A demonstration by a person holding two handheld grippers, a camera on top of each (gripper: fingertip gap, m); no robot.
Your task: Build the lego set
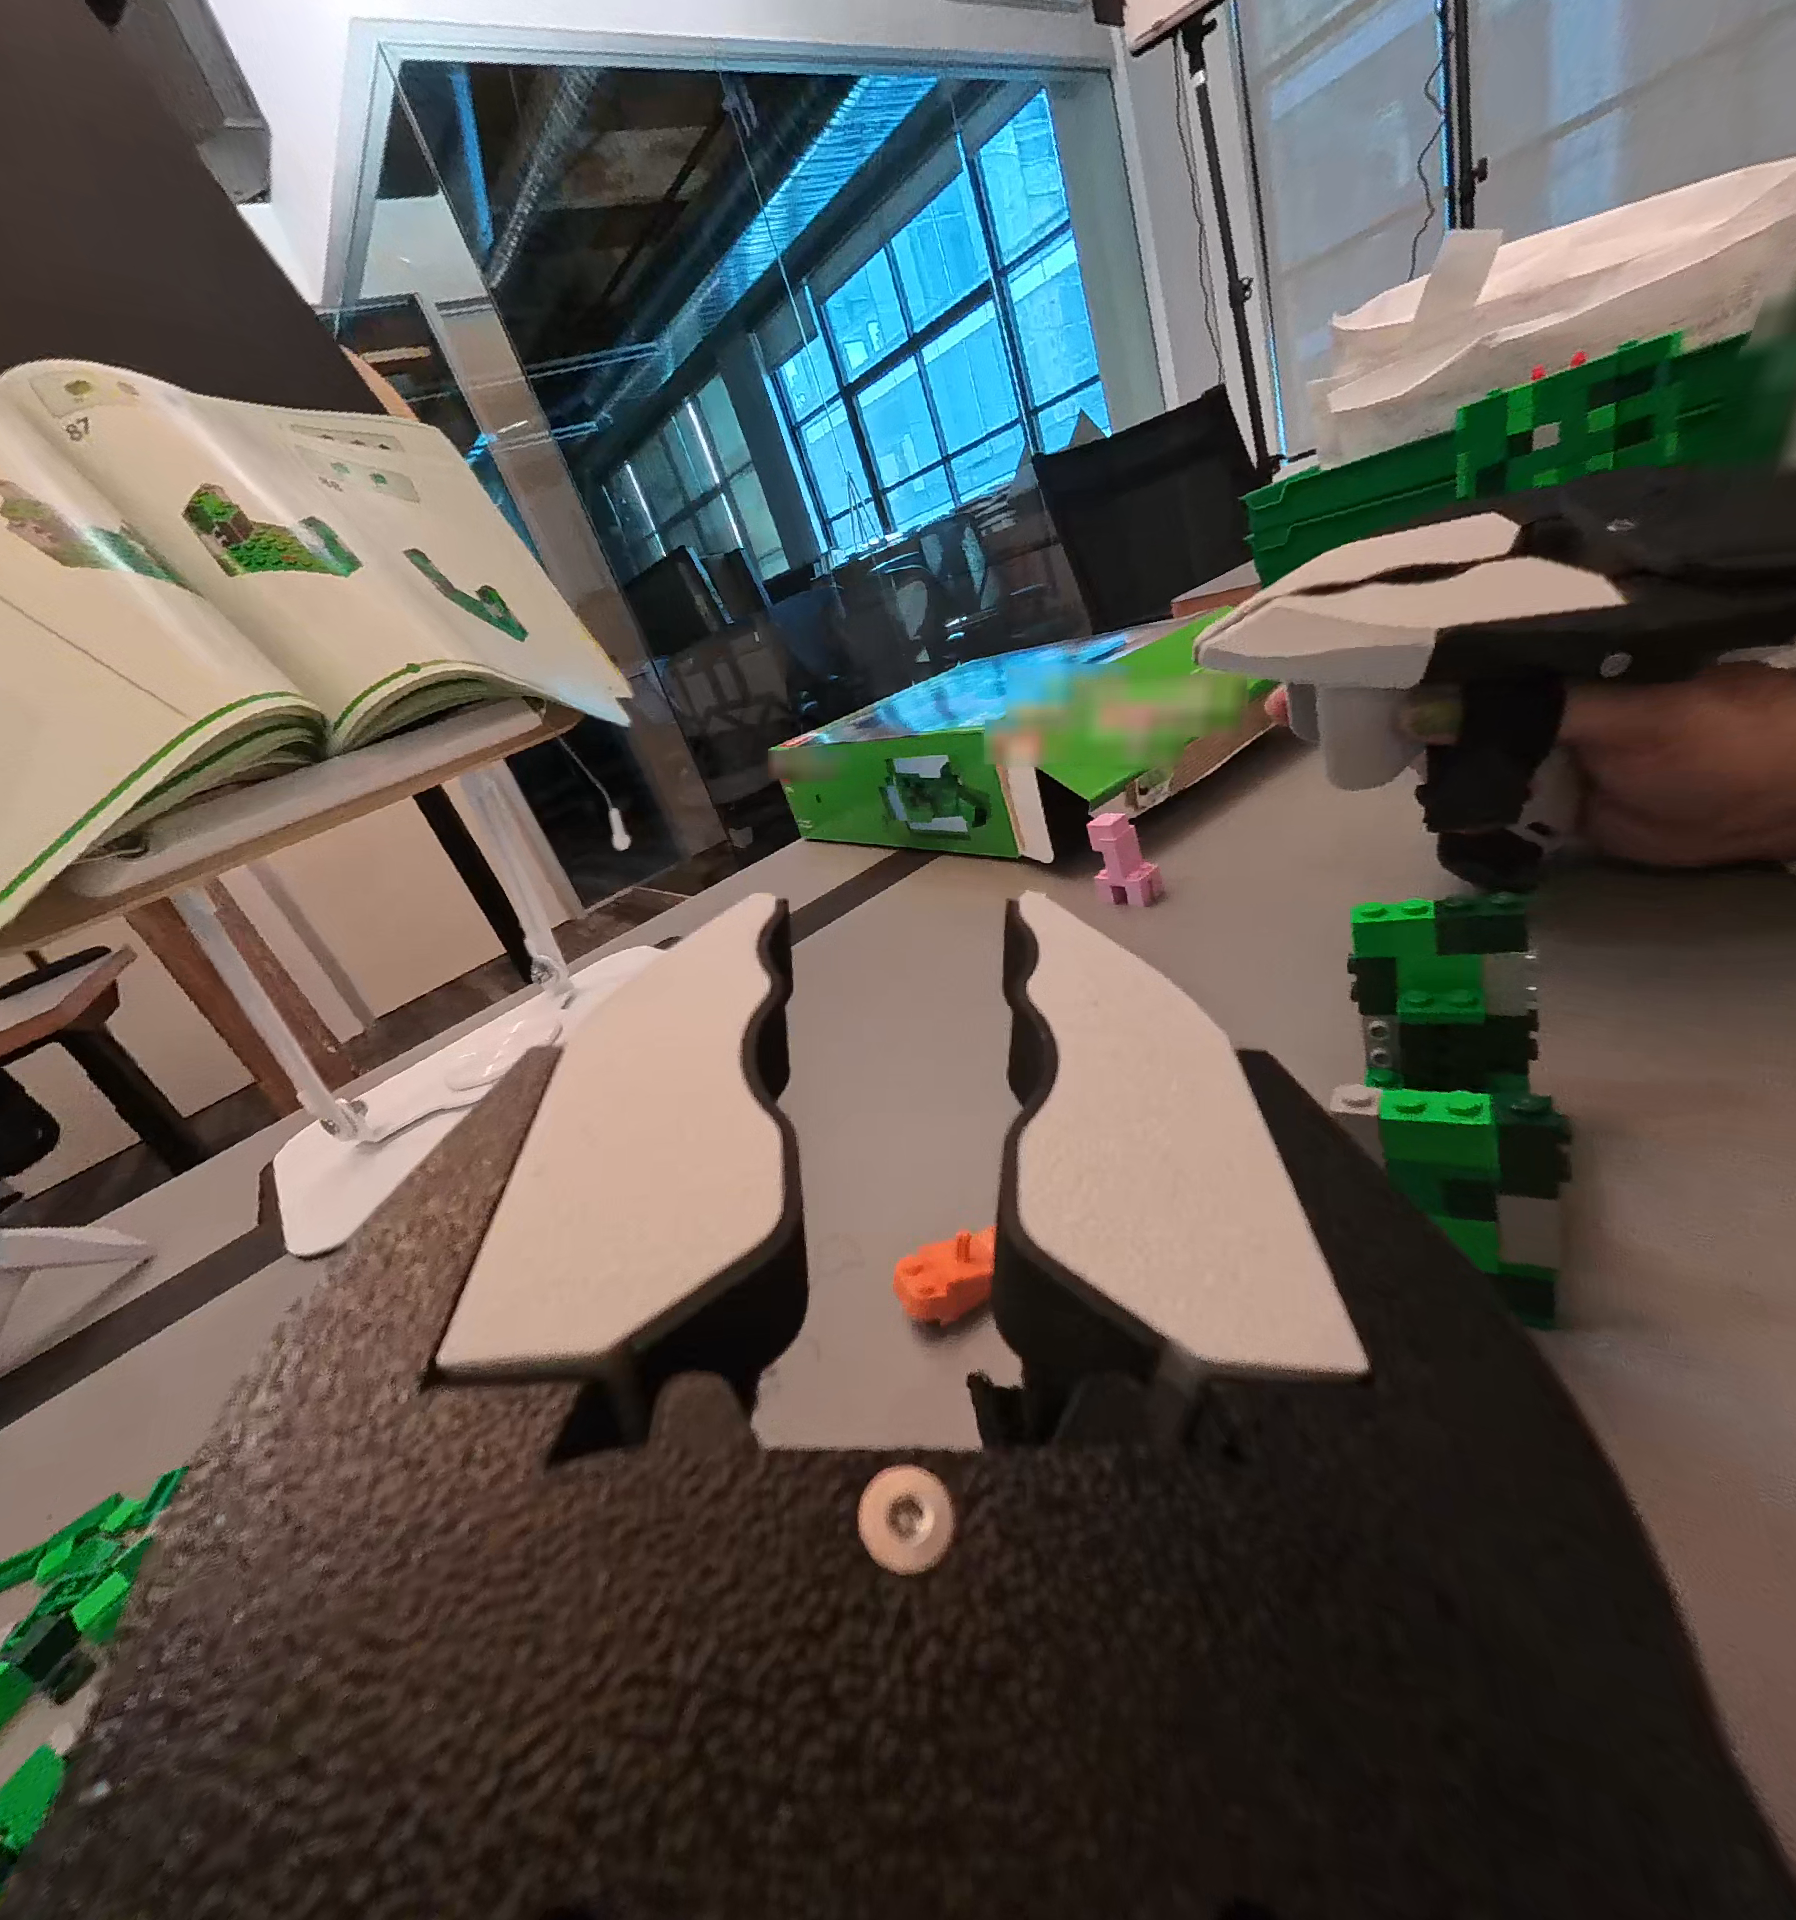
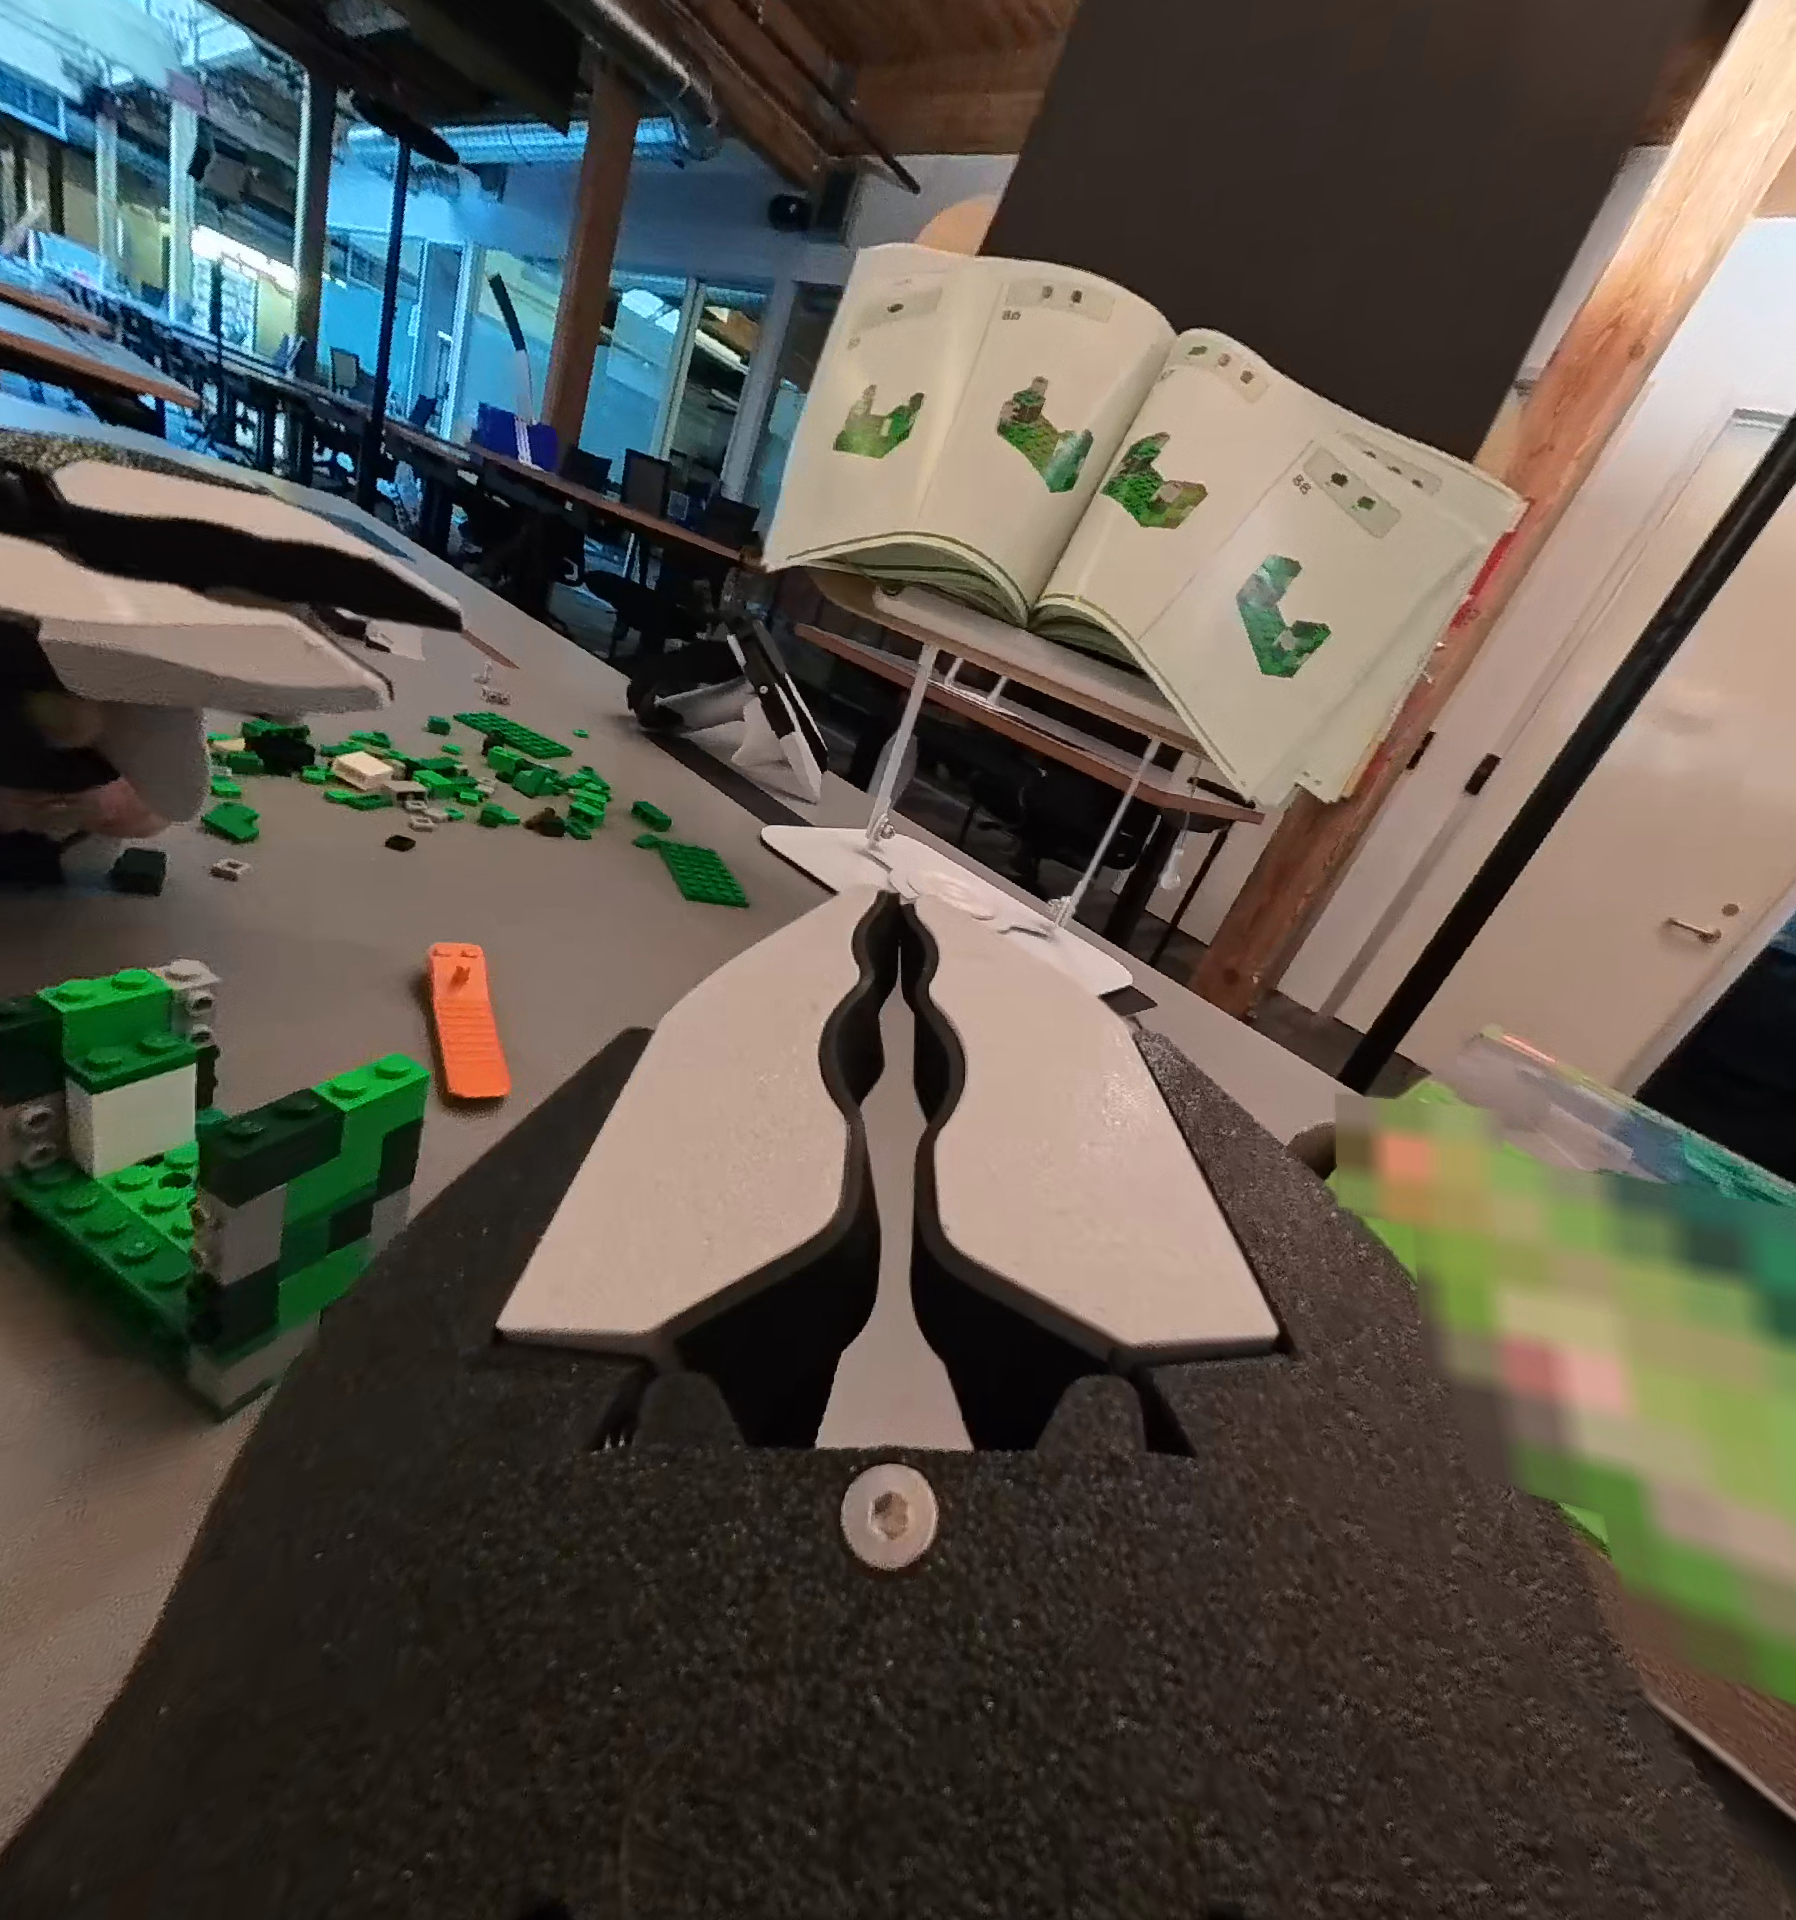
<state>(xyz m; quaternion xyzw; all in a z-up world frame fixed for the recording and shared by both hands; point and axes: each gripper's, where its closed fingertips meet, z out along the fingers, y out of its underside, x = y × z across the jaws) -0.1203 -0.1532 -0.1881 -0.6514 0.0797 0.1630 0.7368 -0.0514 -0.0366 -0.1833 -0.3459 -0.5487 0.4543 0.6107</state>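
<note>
A partly built green, dark green and grey Lego model (image 1: 1455, 1101) stands on the grey table (image 1: 1652, 1091), right of my left gripper (image 1: 899, 914). The left gripper is open and empty, low over the table. An orange brick separator (image 1: 941, 1273) lies on the table below its right finger. My right gripper (image 2: 894, 909) is shut with nothing seen between its fingers; it also shows in the left wrist view (image 1: 1226, 644), raised beyond the model. In the right wrist view the model (image 2: 177, 1174) is at the left, the separator (image 2: 468, 1023) beside it, and the left gripper (image 2: 421, 649) beyond.
Loose green bricks and plates (image 2: 437, 769) are scattered across the table. An open instruction book (image 2: 1133, 478) rests on a white stand (image 2: 935, 883). The green set box (image 1: 977, 748), a pink pig figure (image 1: 1122, 862) and another green build (image 1: 1600, 426) lie farther back. The left gripper's tips are roughly 15 cm from the right gripper's. The orange brick separator (image 1: 941, 1273) is about 10 cm from my left fingertips and 20 cm from my right. It is also in sight in the right wrist view (image 2: 455, 966).
</note>
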